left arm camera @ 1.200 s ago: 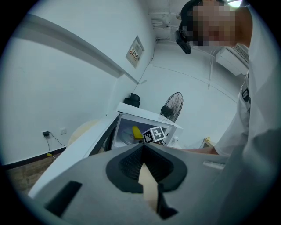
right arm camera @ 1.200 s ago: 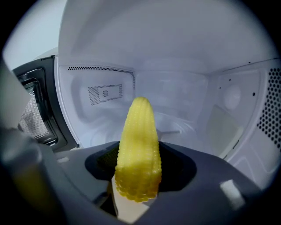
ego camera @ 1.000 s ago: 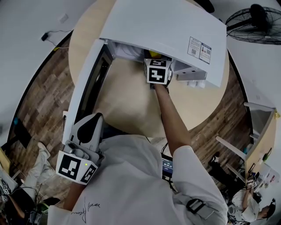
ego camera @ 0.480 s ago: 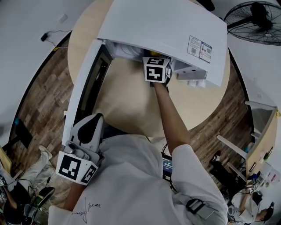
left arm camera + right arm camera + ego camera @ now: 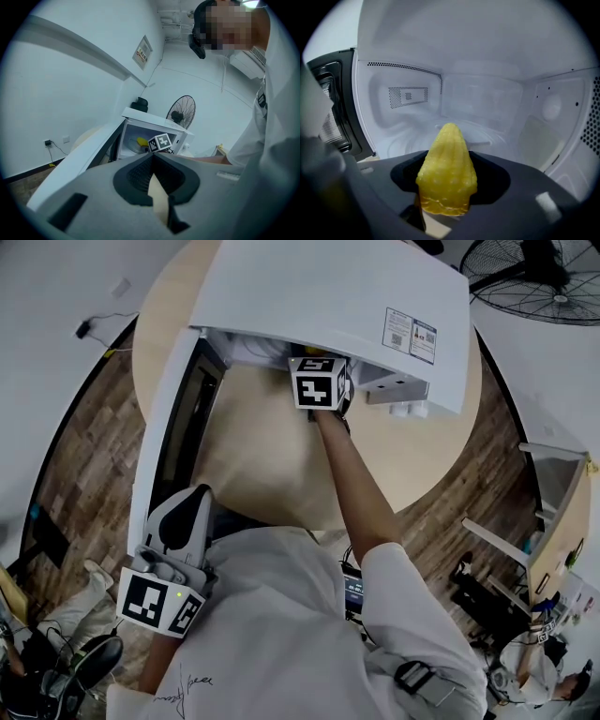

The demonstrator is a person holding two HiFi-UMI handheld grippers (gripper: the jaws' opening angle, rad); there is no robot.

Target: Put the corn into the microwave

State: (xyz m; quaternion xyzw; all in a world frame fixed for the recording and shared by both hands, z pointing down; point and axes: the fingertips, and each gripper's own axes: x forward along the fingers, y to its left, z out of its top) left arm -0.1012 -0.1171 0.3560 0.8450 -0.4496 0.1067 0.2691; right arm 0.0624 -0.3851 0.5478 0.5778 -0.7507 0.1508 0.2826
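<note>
The white microwave (image 5: 328, 306) stands on a round table with its door (image 5: 173, 418) swung open to the left. My right gripper (image 5: 449, 161) reaches into the cavity and is shut on a yellow corn cob (image 5: 446, 173), tip pointing inward over the glass turntable (image 5: 487, 136). From the head view only its marker cube (image 5: 317, 388) shows at the opening. My left gripper (image 5: 187, 512) hangs back by the door's near end, jaws together and empty. In the left gripper view the left gripper (image 5: 152, 161) looks toward the microwave (image 5: 154, 122), where the corn (image 5: 141, 140) shows inside.
The light wooden table (image 5: 272, 456) has bare top in front of the microwave. A standing fan (image 5: 534, 282) is at the far right. Wood floor, a wall cable (image 5: 89, 329) and furniture (image 5: 553, 512) surround the table.
The head view has shifted slightly. Neither gripper has moved relative to the microwave, and the corn stays in the right gripper.
</note>
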